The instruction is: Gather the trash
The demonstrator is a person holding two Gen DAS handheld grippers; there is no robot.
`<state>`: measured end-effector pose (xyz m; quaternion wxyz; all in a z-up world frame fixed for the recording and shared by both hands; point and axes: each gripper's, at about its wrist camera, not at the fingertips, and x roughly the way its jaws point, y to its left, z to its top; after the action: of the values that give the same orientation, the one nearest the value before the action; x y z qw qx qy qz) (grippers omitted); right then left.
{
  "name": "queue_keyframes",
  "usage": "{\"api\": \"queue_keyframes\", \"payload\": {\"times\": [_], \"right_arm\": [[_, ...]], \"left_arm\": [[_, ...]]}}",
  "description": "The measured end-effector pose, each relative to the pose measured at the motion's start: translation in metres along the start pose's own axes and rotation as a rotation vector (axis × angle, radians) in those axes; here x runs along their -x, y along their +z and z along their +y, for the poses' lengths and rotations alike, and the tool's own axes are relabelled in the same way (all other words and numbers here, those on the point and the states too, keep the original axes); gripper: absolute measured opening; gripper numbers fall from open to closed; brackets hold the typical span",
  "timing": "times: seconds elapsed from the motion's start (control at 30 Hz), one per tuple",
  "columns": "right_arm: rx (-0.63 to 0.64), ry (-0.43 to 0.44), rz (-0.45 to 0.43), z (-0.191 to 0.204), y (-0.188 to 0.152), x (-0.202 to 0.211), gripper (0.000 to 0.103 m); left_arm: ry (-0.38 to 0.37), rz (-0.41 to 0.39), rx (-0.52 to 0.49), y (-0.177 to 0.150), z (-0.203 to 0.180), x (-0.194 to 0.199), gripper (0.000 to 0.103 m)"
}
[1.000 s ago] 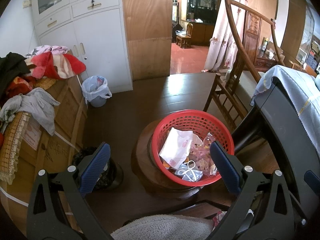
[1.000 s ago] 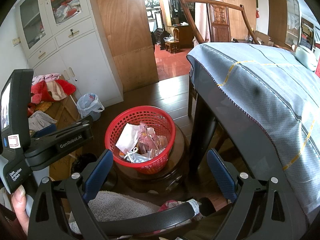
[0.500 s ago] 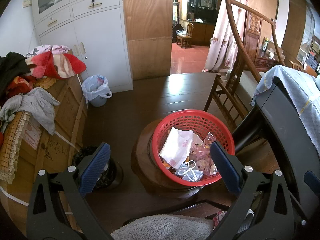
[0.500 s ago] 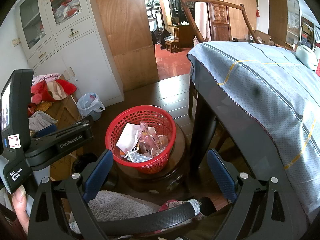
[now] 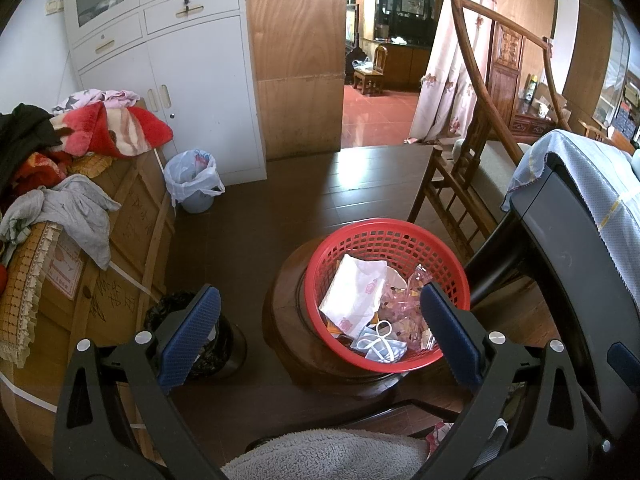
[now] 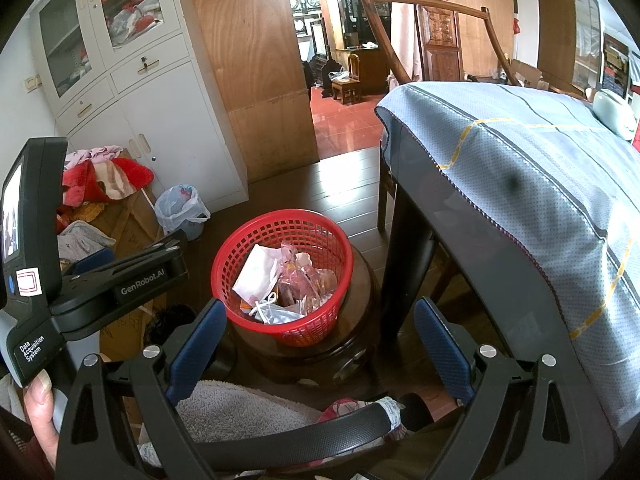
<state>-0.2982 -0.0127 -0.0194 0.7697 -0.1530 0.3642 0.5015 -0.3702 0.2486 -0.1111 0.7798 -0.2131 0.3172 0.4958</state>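
A red mesh basket (image 5: 400, 236) stands on a round dark wooden stool (image 5: 288, 320). It holds white paper (image 5: 352, 300), pink wrappers (image 5: 404, 296) and a face mask (image 5: 380, 348). It also shows in the right wrist view (image 6: 240, 248). My left gripper (image 5: 320, 334) is open and empty, held above and in front of the basket. My right gripper (image 6: 320, 336) is open and empty, above the stool's near side. The left gripper's body (image 6: 120, 280) shows at the left of the right wrist view.
A bin lined with a black bag (image 5: 208, 344) stands left of the stool. A white-bagged bin (image 5: 192, 180) stands by the white cabinet (image 5: 192, 80). A wooden chest with piled clothes (image 5: 60, 200) is at left. A cloth-covered table (image 6: 520, 200) and a wooden chair (image 5: 472, 160) are at right.
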Motion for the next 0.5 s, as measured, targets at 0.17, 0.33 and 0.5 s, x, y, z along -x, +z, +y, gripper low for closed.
{"api": "queue_keyframes", "payload": {"times": [0.17, 0.33, 0.5], "right_arm": [[-0.001, 0.0, -0.001, 0.0005, -0.0002, 0.0005, 0.093], [-0.001, 0.001, 0.001, -0.0001, 0.0001, 0.0005, 0.093], [-0.001, 0.002, 0.001, -0.0002, -0.0003, 0.0009, 0.093]], "left_arm": [[0.002, -0.003, -0.002, 0.0, -0.0004, 0.0004, 0.096], [0.013, -0.016, -0.007, -0.0038, 0.0031, 0.0013, 0.096], [0.012, -0.018, 0.007, -0.0048, 0.0067, 0.002, 0.096]]}}
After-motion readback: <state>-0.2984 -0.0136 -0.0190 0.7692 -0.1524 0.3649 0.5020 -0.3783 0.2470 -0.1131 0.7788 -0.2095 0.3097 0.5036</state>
